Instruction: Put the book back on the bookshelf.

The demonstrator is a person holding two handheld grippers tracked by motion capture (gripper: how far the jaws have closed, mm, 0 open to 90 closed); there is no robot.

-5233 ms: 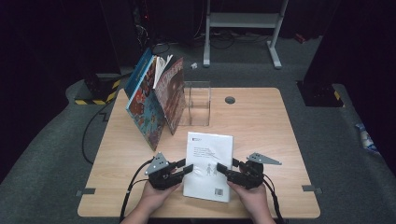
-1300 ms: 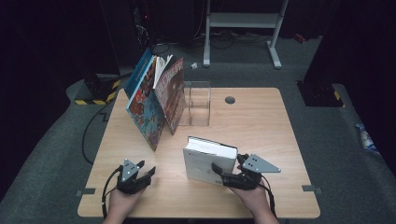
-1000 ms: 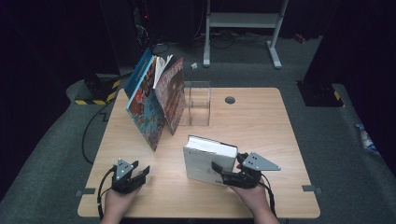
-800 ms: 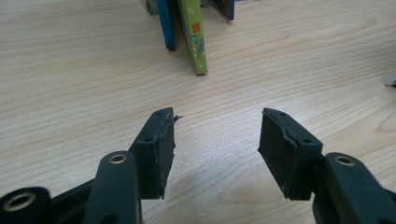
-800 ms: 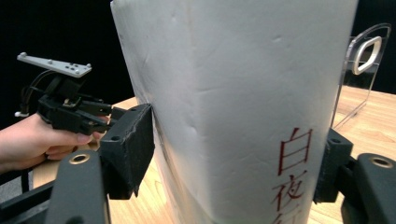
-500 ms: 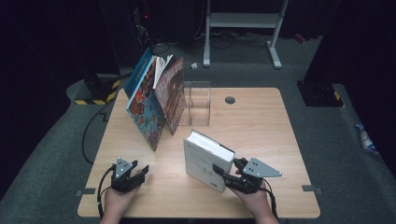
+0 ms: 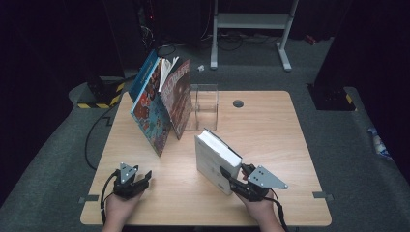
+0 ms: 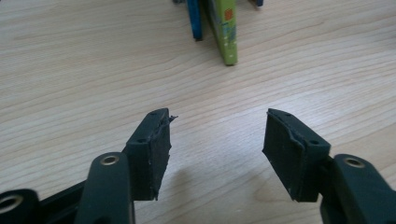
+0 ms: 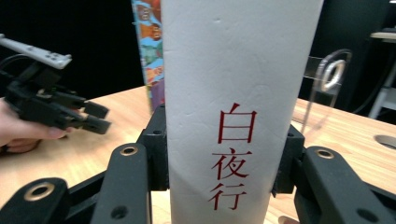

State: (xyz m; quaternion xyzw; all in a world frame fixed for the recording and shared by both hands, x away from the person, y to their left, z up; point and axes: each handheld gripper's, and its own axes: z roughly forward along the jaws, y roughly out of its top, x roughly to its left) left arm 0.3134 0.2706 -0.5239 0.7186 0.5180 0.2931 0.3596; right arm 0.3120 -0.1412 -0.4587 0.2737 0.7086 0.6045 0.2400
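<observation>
The wooden table (image 7: 270, 125) carries a row of colourful books (image 7: 159, 104) leaning against a clear acrylic stand (image 7: 205, 106) at the back left. Nearer the front edge, right of centre, a white book (image 7: 215, 159) stands tilted on its edge, its spine pinched between the jaws of the right gripper (image 7: 234, 180). Well apart at the front left, the left gripper (image 7: 141, 179) hovers low over bare wood, jaws spread wide with nothing between them.

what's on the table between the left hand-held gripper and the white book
Nothing: in the high view, bare wooden table lies between the left hand-held gripper and the white book.
</observation>
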